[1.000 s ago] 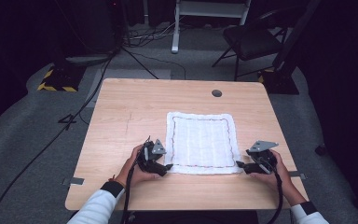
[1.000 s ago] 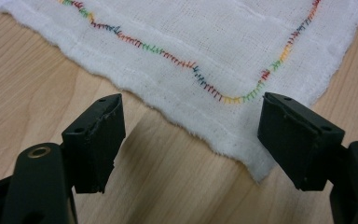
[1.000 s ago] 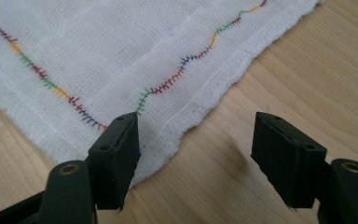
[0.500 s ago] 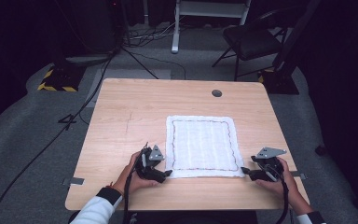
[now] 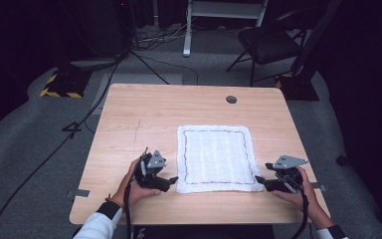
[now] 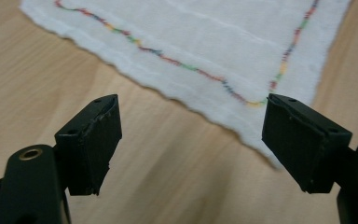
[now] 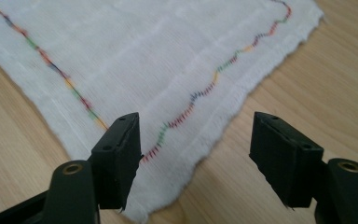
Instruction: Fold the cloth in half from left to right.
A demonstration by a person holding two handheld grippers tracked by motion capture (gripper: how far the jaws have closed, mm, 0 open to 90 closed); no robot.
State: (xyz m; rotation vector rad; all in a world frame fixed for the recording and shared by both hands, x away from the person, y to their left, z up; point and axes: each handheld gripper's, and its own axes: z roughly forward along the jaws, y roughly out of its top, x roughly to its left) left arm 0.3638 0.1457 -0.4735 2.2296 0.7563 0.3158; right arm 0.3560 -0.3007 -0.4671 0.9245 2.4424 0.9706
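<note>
Dark studio floor with cables and a chair (image 5: 271, 42) surrounds a light wooden table (image 5: 144, 114). White cloth (image 5: 218, 158) with a multicoloured stitched border lies flat on the near-right part of the tabletop, all four corners down.

Change since a second ago: the left gripper (image 5: 168, 182) has pulled back off the cloth's near-left corner and now sits just beside it, apart from the fabric; its jaws have just been opening a little, with nothing between them. Right gripper (image 5: 259, 182) has barely shifted and stays at the near-right corner. Cloth looks unmoved. My read: no corner is gripped yet, so any fold or lift is still to start, and the left side needs a fresh approach.

Left gripper (image 6: 191, 135) jaws stand wide, bare wood between them, corner just ahead. Right gripper (image 7: 193, 154) jaws also wide, straddling the cloth corner (image 7: 168, 196), not pinching it; touching or hovering is hard to tell.
</note>
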